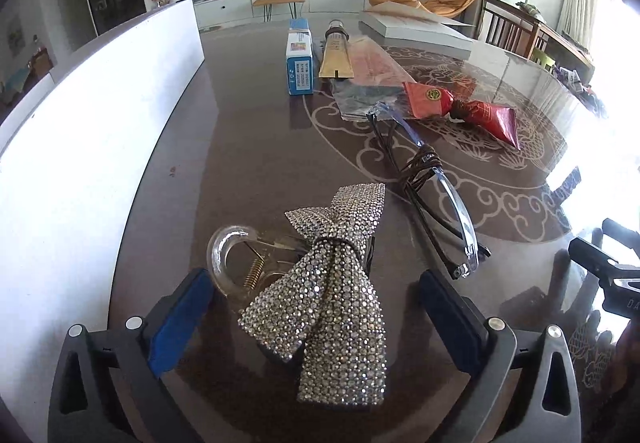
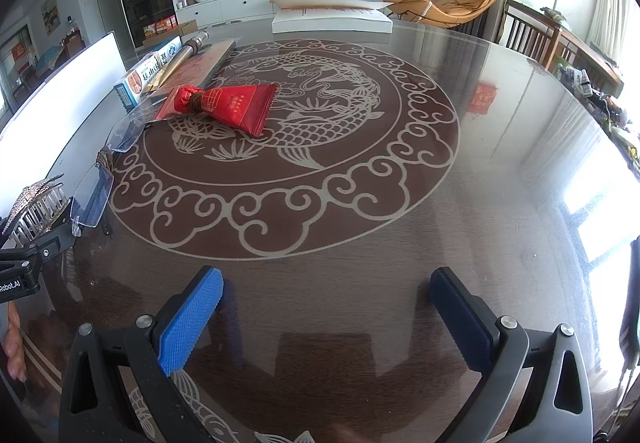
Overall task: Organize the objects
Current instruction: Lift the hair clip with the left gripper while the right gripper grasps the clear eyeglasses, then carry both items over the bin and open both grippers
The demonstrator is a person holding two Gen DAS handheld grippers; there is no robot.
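Note:
A rhinestone bow hair clip (image 1: pixel 332 283) lies on the dark glass table between the fingers of my left gripper (image 1: pixel 316 311), which is open around it; I cannot tell whether the pads touch it. Beyond it lie rimless glasses (image 1: pixel 436 195), a red tube (image 1: pixel 460 107), a gold tube (image 1: pixel 336 55), a blue box (image 1: pixel 300 59) and a clear packet (image 1: pixel 372 75). My right gripper (image 2: pixel 328 307) is open and empty above the table. In its view the clip (image 2: pixel 32 207) sits at the far left, with the glasses (image 2: pixel 96 179), red tube (image 2: pixel 224 107) and blue box (image 2: pixel 148 75).
A white board (image 1: pixel 100 111) stands along the table's left side. A flat white box (image 2: pixel 332 19) lies at the far edge. Wooden chairs (image 2: pixel 532 31) stand at the right. The table (image 2: pixel 480 163) bears a fish pattern.

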